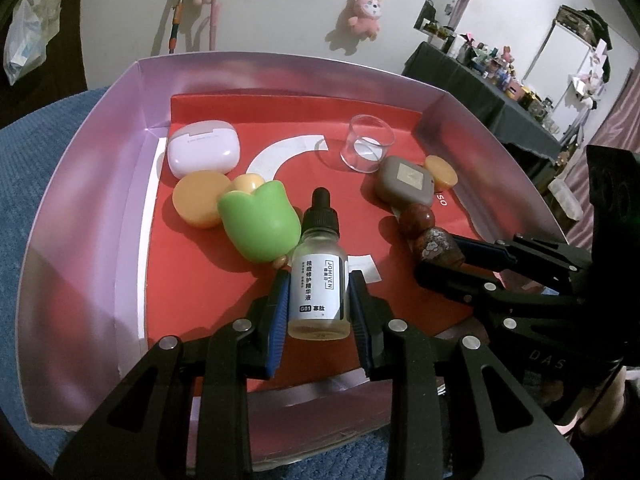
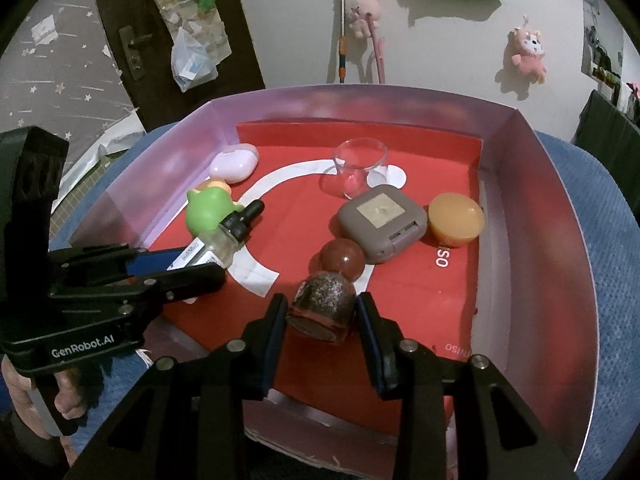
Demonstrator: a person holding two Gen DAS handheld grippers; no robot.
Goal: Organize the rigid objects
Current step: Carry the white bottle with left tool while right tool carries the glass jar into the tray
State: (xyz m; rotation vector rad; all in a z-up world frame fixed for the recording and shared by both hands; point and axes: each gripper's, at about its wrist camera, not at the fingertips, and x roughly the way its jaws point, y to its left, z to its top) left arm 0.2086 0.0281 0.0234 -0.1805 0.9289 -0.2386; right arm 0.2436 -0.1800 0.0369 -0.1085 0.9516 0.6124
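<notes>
1. Left gripper (image 1: 318, 300): my jaws are clenched on the dropper bottle (image 1: 319, 276), blue pads against the sides of its frosted body, black dropper cap pointing away from me. The bottle is low over the red floor near the front of the box (image 1: 96, 184); I cannot tell whether it touches that floor.
2. Handling, bottle: I judge it light, stiff and, if glass, breakable; the smooth round wall is likely slippery. The labelled mid-body, where I hold it, looks the safest place; the narrow cap would let it swing.
3. Right gripper (image 2: 322, 316): my jaws grasp the dark speckled bead (image 2: 322, 308), a stubby barrel with reddish ends, just in front of a round red-brown bead (image 2: 342, 258) that it seems to touch.
4. Handling, bead: it looks hard, dense and polished, so prone to slipping; I hold it across the barrel sides. Whether the beads are strung together I cannot tell.
5. Container: the box, pale-walled and open-topped, sits on blue cloth (image 1: 36, 168).
6. Contents: a lilac earbud case (image 1: 202, 152) at the far left corner; an orange disc (image 1: 198, 200) and a green tulip-shaped toy (image 1: 260, 228) touching each other; a clear glass cup (image 1: 366, 144), empty; a grey square case (image 1: 404, 180) with a second orange disc (image 2: 456, 214) just beside it.
</notes>
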